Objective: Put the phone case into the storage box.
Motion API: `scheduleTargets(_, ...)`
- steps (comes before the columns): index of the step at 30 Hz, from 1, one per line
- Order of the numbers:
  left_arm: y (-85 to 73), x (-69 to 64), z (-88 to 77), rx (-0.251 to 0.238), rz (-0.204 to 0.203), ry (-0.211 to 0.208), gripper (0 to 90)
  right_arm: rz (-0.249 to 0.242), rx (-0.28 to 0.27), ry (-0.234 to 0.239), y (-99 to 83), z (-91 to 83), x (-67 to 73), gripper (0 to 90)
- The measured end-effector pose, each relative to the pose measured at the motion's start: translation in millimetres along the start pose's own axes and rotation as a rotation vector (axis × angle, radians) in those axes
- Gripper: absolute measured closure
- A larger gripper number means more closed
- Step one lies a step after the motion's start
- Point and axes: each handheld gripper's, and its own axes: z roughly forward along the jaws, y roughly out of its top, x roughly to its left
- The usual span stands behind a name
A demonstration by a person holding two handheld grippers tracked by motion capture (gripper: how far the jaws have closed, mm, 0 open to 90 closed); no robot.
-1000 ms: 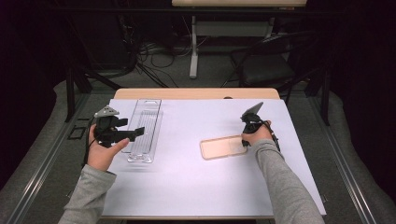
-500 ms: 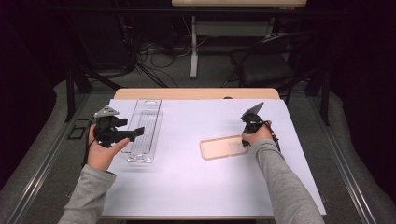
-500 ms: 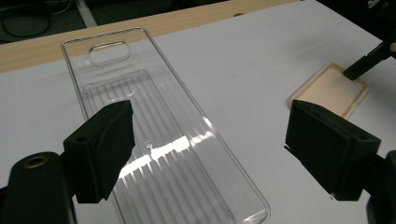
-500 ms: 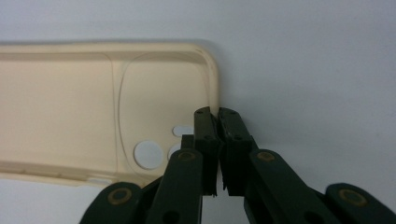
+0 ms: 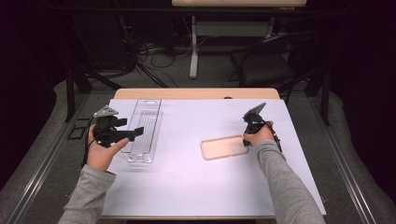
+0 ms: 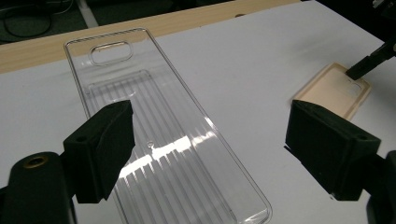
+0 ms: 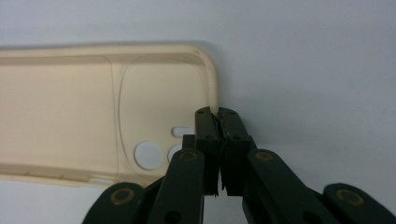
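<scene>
Item: flat cream-coloured soft plastic phone case (image 5: 224, 147), lying centre-right of the high view on the white-covered desk (image 5: 196, 186); right tool (image 7: 217, 116) clamped tight on its rim, lift judged pending; left tool (image 6: 210, 140) wide apart, empty, over clear ribbed plastic tray (image 6: 159, 140).

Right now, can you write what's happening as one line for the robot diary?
left gripper: open, over clear tray | right gripper: shut on edge of phone case | case: flat on white table
</scene>
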Motion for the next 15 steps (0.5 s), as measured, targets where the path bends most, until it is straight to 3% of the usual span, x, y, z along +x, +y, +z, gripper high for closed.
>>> scheduleTargets(4, 0.1, 0.1, -0.7, -0.005, -0.002, 0.000, 15.5, 0.007, 0.006, 0.002, -1.0, -3.2, -2.9, 88.0)
scheduleTargets(7, 0.0, 0.3, -0.9, -0.008, -0.002, 0.000, 15.5, 0.011, -0.033, 0.040, -2.8, -4.0, -5.2, 88.0)
scheduleTargets(8, 0.0, 0.6, -1.0, -0.008, -0.002, 0.001, 15.5, 0.014, -0.013, 0.025, -2.5, -6.6, -4.8, 88.0)
scheduleTargets(9, 0.0, 0.6, -1.0, -0.008, -0.002, 0.001, 15.5, 0.020, -0.042, 0.052, -3.6, -6.0, -5.6, 88.1)
scheduleTargets(15, 0.0, 0.2, -0.6, -0.004, -0.003, 0.001, 15.5, 0.013, -0.046, 0.060, -5.5, -11.4, -6.4, 88.1)
